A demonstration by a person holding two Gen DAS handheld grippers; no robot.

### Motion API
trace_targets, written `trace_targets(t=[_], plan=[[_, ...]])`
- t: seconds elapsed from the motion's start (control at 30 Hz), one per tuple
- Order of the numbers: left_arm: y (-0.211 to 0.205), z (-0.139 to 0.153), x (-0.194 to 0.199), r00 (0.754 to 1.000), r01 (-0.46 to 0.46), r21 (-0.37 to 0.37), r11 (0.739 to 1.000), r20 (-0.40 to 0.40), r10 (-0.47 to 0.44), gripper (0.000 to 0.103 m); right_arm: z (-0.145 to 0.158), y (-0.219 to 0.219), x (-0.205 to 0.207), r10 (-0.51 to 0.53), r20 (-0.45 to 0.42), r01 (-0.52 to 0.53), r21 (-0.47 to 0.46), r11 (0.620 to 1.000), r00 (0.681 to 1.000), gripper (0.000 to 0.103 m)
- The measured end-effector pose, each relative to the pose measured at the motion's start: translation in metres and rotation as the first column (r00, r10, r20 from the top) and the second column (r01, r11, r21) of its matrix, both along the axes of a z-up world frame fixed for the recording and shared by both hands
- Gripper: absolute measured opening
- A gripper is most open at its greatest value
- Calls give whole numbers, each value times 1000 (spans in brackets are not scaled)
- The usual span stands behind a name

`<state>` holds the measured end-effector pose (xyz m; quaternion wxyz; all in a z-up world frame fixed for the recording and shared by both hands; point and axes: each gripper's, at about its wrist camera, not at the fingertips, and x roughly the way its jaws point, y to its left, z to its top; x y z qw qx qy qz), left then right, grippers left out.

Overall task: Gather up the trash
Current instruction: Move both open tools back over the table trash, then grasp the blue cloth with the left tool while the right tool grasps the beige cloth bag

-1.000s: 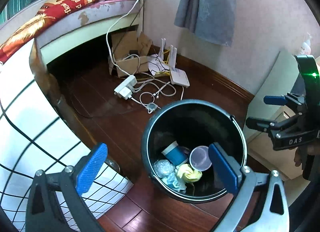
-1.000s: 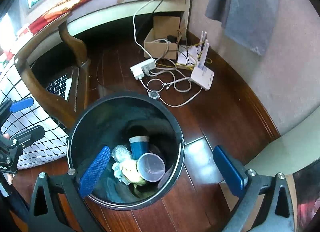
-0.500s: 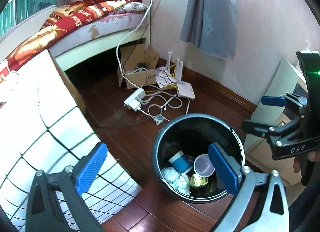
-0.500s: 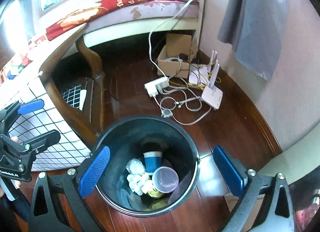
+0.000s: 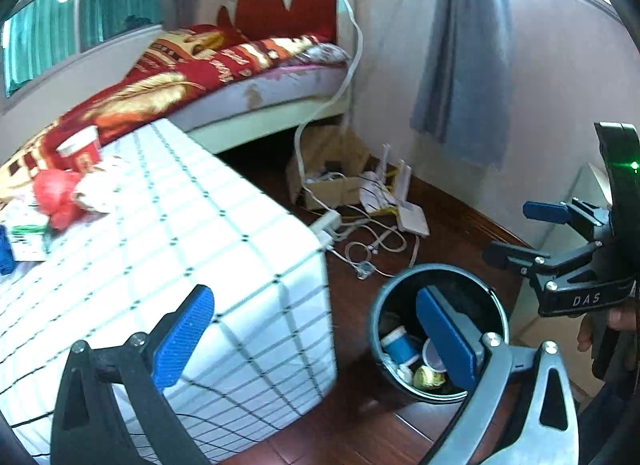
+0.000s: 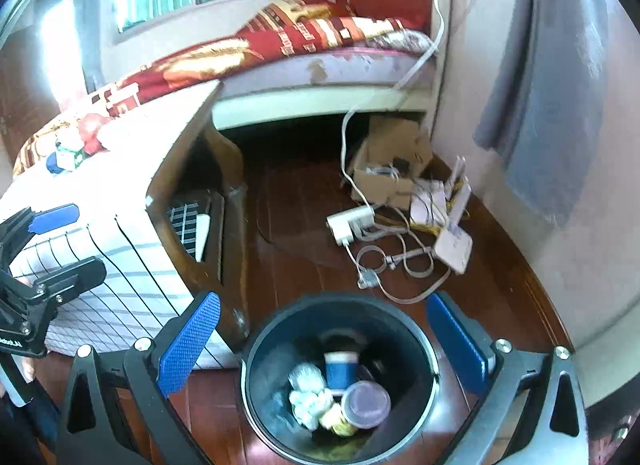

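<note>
A black trash bin stands on the wooden floor beside a table draped in a white checked cloth. Inside the bin lie a blue cup, a clear plastic cup and crumpled tissue. On the table's far end sit a red cup, a red crumpled wrapper and white crumpled paper. My left gripper is open and empty, over the table corner and bin. My right gripper is open and empty above the bin.
A bed with a red patterned cover stands behind the table. A cardboard box, power strip, router and loose cables lie on the floor by the wall. A grey curtain hangs at right.
Both grippers have lifted and pulled back from the bin, which now looks smaller and lower. The tabletop with its trash has come into view. Both stay open.
</note>
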<state>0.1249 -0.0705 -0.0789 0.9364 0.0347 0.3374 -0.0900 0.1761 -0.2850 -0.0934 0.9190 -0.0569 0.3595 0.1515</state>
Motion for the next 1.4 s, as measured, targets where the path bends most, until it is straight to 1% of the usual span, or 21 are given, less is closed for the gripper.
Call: trace_targets(t=[0.1,0.23,0.37,0.43,0.53,0.73,0.83,0.9,0.93,1.0,1.07,1.13,1.2,1.4], plan=[[21,7,-4,999,-43,-6,999,16,43,101,9,20,2,27,37,-27,0,1000,999,103],[54,17,-12,994,-103,-16,995,40,103,101,17,49,6,70,63,-71,13,997,996,103],[88,24,-21,983,-170,-20,985,62,171,101,22,81,10,118,57,-120,32,992,991,103],[109,27,-24,976,-208,-24,978,64,209,101,26,99,12,128,43,-129,16,992,991,103],[141,31,-31,960,-269,-24,963,73,270,101,38,130,12,166,69,-166,-1,986,984,103],[207,34,-35,918,-392,-20,920,65,392,93,61,201,20,261,101,-264,16,964,960,103],[238,31,-34,896,-440,-20,898,53,440,92,67,240,30,305,92,-307,8,952,948,103],[257,29,-32,884,-465,-24,885,48,466,88,67,267,38,333,83,-333,-11,943,939,103],[268,28,-31,874,-484,-28,875,44,485,88,67,277,41,341,76,-341,-17,940,937,102],[289,23,-26,857,-513,-36,857,30,515,87,65,302,52,359,58,-358,-28,933,931,97],[305,21,-19,848,-528,-41,848,17,529,84,60,317,62,364,35,-363,-34,931,931,92],[322,16,-8,839,-543,-48,838,-3,544,84,54,334,75,364,12,-363,-37,931,931,90],[334,11,4,836,-549,-48,834,-15,549,83,47,350,88,361,-7,-361,-41,932,932,88],[358,1,40,847,-530,-21,847,-51,529,81,31,385,126,352,-75,-357,-69,931,933,82]])
